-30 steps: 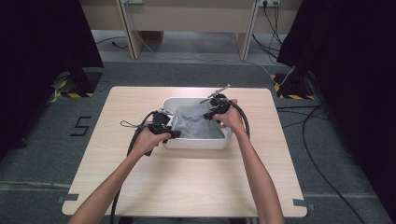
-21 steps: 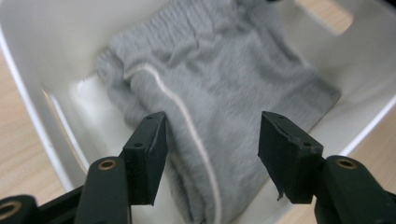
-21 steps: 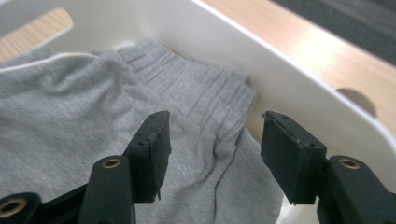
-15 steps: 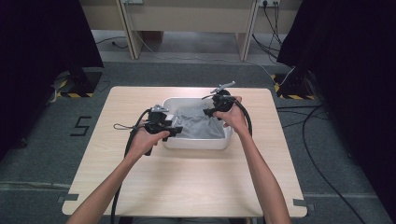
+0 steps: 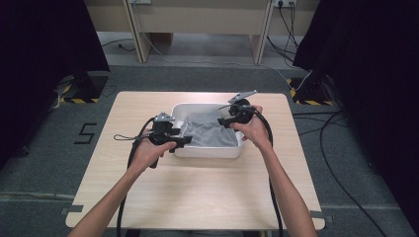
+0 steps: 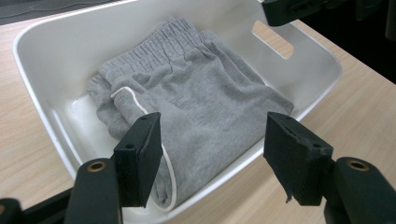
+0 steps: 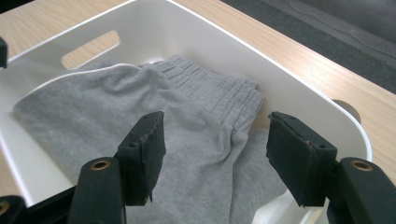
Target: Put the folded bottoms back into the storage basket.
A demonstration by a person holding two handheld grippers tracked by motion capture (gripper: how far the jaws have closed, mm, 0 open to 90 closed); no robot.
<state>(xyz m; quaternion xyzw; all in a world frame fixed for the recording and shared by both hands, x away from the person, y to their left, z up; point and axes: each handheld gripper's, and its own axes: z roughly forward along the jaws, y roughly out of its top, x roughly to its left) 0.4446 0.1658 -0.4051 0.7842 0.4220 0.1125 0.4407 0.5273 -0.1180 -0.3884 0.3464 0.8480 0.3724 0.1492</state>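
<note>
The grey shorts [image 6: 201,107] lie folded in the white tub [image 6: 56,46] on the table [image 5: 197,192], under and ahead of both tongs. The left gripper [image 6: 212,154] has just been opening, jaws apart with nothing clamped. The right gripper [image 7: 215,156] has likewise just been opening, jaws apart above the cloth.

A white tub [image 5: 207,151] on the counter [image 5: 197,197] holds folded grey shorts [image 5: 207,131]. The left gripper [image 5: 184,140] hovers at their left edge, the right gripper [image 5: 222,122] above their far right corner, jaws having just been opening, nothing gripped.
</note>
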